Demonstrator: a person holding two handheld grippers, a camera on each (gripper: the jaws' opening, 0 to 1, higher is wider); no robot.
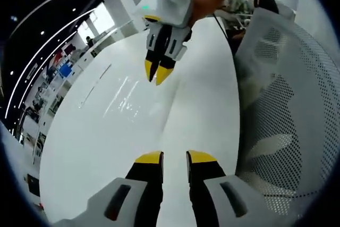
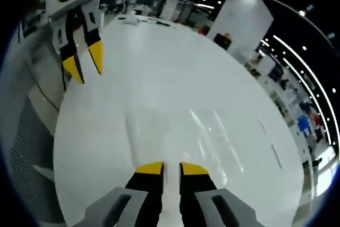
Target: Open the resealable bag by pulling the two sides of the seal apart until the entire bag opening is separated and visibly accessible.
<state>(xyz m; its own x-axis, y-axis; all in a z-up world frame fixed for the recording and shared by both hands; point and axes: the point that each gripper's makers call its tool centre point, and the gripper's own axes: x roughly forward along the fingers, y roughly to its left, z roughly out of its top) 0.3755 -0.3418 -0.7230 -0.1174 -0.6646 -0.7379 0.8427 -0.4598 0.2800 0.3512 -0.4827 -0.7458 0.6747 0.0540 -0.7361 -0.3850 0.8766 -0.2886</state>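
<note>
We see left claw (image 1: 174, 156) low over glossy white counter (image 1: 106, 147), yellow-tipped jaws slightly parted, nothing between them. Ahead of it, right claw (image 1: 158, 73) hangs tips-down above counter, jaws nearly closed, empty, person's hand (image 1: 204, 1) behind it. White perforated mesh chair back (image 1: 287, 110) right of left claw. Clear resealable bag (image 2: 180, 126) lies flat on counter just ahead of right claw (image 2: 171, 168), faint; its jaws narrowly apart, gripping nothing. Left claw (image 2: 84, 63) up-left.
</note>
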